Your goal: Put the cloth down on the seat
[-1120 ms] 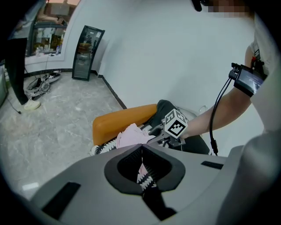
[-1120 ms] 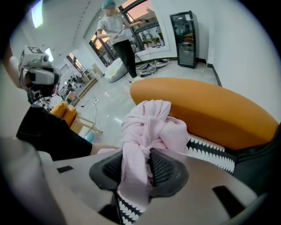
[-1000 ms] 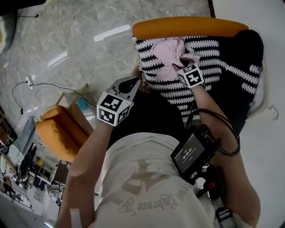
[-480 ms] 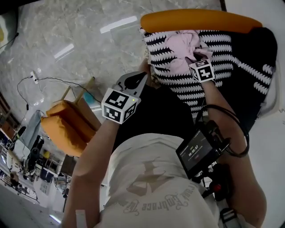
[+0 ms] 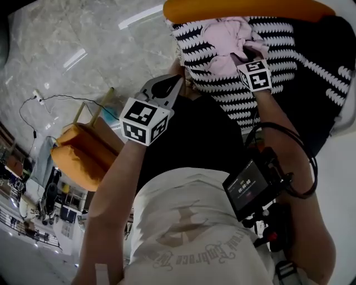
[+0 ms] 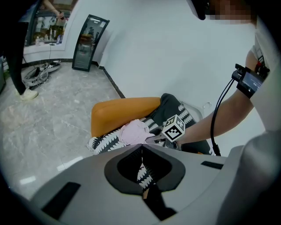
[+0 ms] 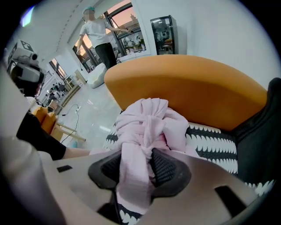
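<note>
A bunched pink cloth (image 5: 225,42) lies on the black-and-white patterned throw (image 5: 222,97) that covers the seat, just below the orange backrest (image 5: 245,8). My right gripper (image 5: 245,57) reaches into the cloth from the near side. In the right gripper view a fold of the cloth (image 7: 147,127) runs between the two ribbed pads (image 7: 164,169), which still touch it while the jaws are opening. My left gripper (image 5: 173,84) hovers at the seat's left edge, apart from the cloth. Its tips meet with nothing between them in the left gripper view (image 6: 141,147).
A small orange chair (image 5: 78,161) stands on the marble floor at the left, with a cable (image 5: 50,100) beside it. A black garment (image 7: 259,132) drapes over the seat's right side. A person (image 7: 96,35) stands far back. A screen device (image 5: 250,183) is strapped to the right forearm.
The seat and cloth have slid up and right in the head view. The right gripper stays at the cloth on the seat. The left gripper keeps its place beside the seat.
</note>
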`<state>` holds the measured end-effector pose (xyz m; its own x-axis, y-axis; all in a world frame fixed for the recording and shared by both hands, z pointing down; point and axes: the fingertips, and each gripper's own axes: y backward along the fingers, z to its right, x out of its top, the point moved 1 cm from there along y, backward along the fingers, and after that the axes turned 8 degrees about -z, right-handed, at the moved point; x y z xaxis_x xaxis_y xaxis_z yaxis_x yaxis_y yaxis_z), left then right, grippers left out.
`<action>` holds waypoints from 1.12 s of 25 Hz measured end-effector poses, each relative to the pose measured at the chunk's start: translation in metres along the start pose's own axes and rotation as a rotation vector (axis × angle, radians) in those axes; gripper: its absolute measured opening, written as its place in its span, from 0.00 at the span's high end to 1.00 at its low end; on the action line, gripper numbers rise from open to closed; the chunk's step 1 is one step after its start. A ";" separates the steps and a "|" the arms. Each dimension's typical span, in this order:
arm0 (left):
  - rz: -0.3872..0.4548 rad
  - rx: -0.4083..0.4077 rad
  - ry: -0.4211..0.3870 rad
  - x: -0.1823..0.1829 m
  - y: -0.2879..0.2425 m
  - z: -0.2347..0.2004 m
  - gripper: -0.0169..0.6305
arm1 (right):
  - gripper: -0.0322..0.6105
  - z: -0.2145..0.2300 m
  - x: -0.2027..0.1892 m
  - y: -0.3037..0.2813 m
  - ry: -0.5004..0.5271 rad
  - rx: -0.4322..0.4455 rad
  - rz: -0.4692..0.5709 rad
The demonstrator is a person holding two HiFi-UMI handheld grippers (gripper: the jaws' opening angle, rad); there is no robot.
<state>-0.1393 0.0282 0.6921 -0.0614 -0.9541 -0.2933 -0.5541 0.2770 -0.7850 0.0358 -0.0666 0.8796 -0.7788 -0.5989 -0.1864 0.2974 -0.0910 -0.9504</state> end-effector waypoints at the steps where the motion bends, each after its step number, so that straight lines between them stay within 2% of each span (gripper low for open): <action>1: 0.000 -0.002 0.004 0.001 0.000 0.000 0.95 | 0.67 -0.001 0.000 0.001 0.000 -0.003 0.002; 9: -0.010 0.000 0.006 -0.001 -0.010 -0.006 0.95 | 0.64 0.012 -0.005 -0.013 0.025 -0.063 -0.031; 14: -0.009 0.007 0.003 -0.017 -0.022 -0.010 0.95 | 0.63 0.016 -0.015 -0.028 0.029 -0.053 -0.003; 18: -0.011 0.009 -0.023 -0.020 -0.020 -0.006 0.95 | 0.61 0.012 -0.011 -0.027 0.019 -0.040 -0.021; 23: 0.018 -0.005 -0.079 -0.004 -0.007 0.005 0.95 | 0.58 0.008 -0.013 -0.010 -0.001 -0.037 -0.066; 28: 0.035 -0.007 -0.113 0.011 0.014 0.015 0.95 | 0.57 0.000 -0.014 0.023 -0.040 -0.049 -0.039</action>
<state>-0.1353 0.0236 0.6703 0.0127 -0.9249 -0.3800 -0.5594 0.3084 -0.7694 0.0538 -0.0598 0.8602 -0.7662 -0.6272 -0.1400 0.2396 -0.0767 -0.9679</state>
